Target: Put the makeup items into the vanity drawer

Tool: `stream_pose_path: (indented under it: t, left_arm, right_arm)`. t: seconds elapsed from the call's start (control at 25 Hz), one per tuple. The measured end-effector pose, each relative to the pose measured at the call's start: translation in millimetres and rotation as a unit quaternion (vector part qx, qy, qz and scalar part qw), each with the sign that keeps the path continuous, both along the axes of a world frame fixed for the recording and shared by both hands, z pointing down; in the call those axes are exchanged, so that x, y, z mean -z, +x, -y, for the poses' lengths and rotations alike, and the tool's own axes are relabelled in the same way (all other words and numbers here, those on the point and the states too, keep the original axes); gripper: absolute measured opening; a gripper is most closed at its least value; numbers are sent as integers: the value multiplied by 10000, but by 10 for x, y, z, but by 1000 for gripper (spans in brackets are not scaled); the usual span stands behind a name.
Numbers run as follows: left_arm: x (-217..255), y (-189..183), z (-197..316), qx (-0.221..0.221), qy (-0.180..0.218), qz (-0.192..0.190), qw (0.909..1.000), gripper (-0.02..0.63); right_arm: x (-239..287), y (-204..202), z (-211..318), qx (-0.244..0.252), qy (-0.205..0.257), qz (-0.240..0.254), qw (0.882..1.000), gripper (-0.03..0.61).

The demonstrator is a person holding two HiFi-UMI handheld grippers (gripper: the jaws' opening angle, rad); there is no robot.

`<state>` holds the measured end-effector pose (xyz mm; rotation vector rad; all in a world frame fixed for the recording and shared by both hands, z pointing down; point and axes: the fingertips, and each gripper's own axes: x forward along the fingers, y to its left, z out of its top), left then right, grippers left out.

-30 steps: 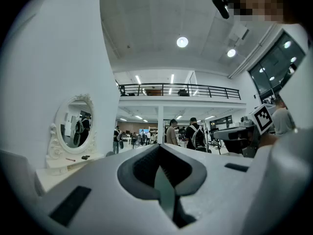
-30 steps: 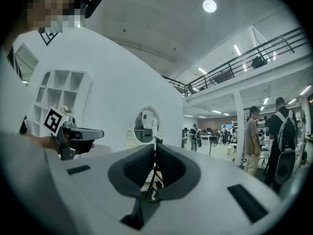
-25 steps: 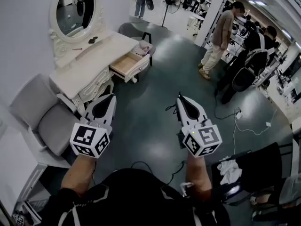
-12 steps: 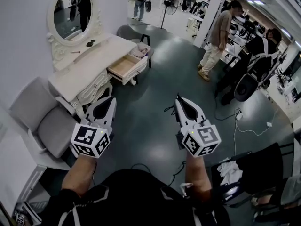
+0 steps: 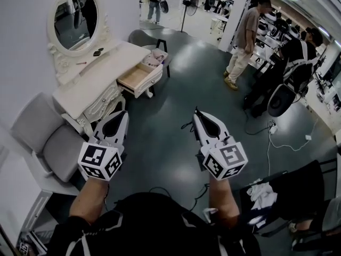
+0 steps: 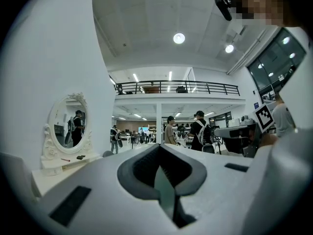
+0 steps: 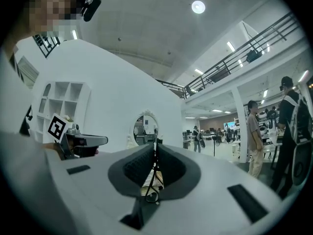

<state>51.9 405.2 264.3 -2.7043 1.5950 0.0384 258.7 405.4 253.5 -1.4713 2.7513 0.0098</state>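
Vanity drawer, pale wood, open; left hand-held gripper and right hand-held gripper closed.

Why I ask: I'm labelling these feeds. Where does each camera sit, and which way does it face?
Head view: on the head, steeply down at the vanity; forearms, left gripper, right gripper show.
Left gripper view: on that gripper, along its fingers toward the mirror; right gripper at right.
Right gripper view: on that gripper, along its fingers toward the mirror; left gripper at left.
Shared: all three show the mirror.
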Motion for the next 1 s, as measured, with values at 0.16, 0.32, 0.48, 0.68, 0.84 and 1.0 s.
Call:
stream_pose_path:
  t: [0.16,0.32,0.48,0.68,0.84,1.0]
  left_arm:
    - [-111,161,50,53,-67,52,9999,4]
    - [-210,250,129,74,-181,161,9997,3]
    - [-269,303,293,71,-90,388,9992,4]
    - [-278,160,769,-51,-41,111,9999,4]
    - [-235,-92,1188,-68,18,-63,10000,5]
    - [-227,-297,1651,-127,43,-137,9998,5]
  right_arm:
    - [-106,144,37,104,-8,-34,9999,29]
    - [-188,221,149,152,-102,-7,9998,29]
    - [-237,244,321,116,-123,-83,9998,28]
    - [-218,71,757,74,-137,-207,9997,28]
    - [-166,-182,1114,49,-112,-317,9994,29]
    - [-149,-397,1537,10,-138,-359,9993,29]
